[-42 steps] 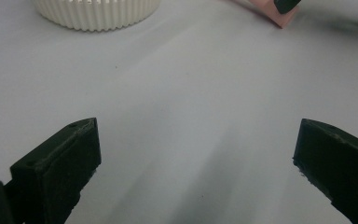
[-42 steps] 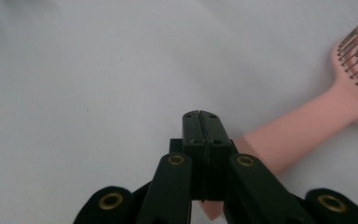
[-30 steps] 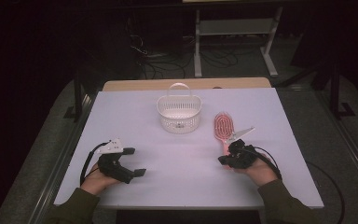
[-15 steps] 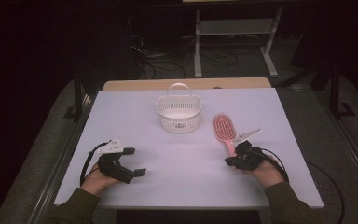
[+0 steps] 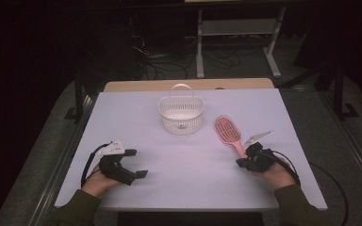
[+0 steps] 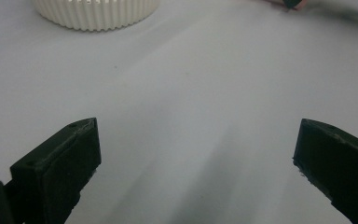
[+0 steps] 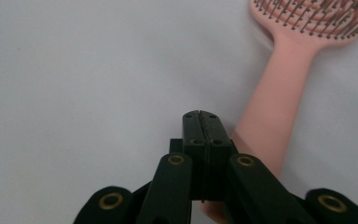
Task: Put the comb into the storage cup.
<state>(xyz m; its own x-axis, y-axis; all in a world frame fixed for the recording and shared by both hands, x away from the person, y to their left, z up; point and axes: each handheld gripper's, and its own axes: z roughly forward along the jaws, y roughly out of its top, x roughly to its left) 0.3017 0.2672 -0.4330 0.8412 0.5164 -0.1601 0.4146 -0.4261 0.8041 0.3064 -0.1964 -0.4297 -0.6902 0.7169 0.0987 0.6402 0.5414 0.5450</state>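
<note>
Right gripper (image 7: 200,116) had its jaws pressed together, gripping nothing. Pink hairbrush (image 7: 279,107) lay just right of the jaws, handle running toward the frame's upper right. Left gripper (image 6: 191,154) was spread wide over bare table (image 6: 205,84), lower centre of frame.

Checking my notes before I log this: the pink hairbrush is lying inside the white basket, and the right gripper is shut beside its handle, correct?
Not quite. The high view shows the pink hairbrush lying on the table, to the right of the white basket, not inside it. The right gripper is indeed shut beside the handle.
</note>
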